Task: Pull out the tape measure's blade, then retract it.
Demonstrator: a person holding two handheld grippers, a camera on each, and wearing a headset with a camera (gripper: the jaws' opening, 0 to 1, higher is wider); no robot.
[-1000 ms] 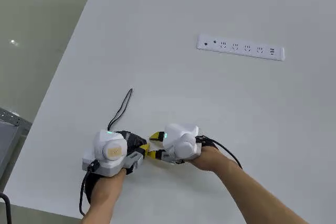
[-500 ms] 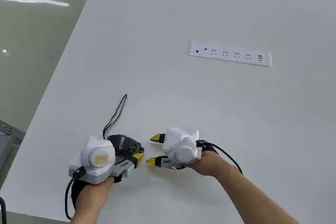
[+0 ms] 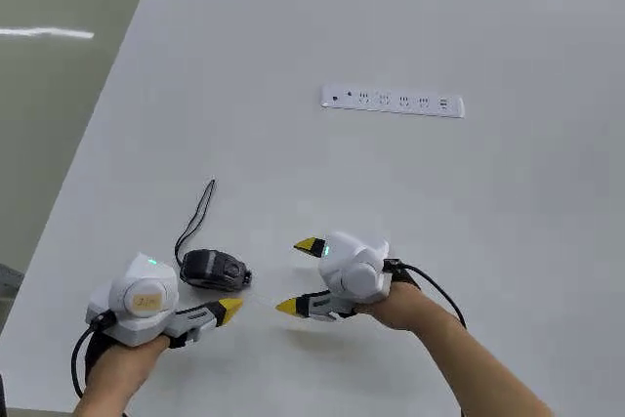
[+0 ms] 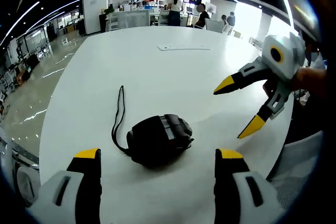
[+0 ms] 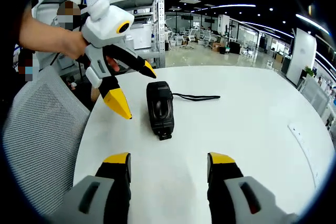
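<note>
The tape measure [image 3: 213, 269] is a black, rounded case lying on its side on the white surface [image 3: 410, 202]. A thin black strap [image 3: 195, 217] loops off it, away from the person. The case sits free between the two grippers and touches neither, a little closer to the left gripper [image 5: 137, 93] than to the right gripper [image 3: 296, 275]. Both sets of jaws are spread wide and hold nothing, and their yellow tips point in toward the case from either side.

The head view gives the layout from above: the case lies near the person's edge of the surface, and a white power strip [image 3: 393, 102] lies well apart, farther back.

The left gripper view looks low across the surface at the case's broad side. There a grey ribbed band [image 4: 170, 127] crosses the top of the case and the strap leaves from its left end. The right gripper's open jaws hang off to the right in that view.

The right gripper view meets the case end-on. It looks narrow there, with a grey strip running down its middle and the strap trailing off to the right. The same view takes in the left gripper beside the case, angled down at the surface. It also shows a grey mesh chair [image 5: 42, 145] at the surface's edge and metal shelving [image 5: 152, 3] with boxes behind.
</note>
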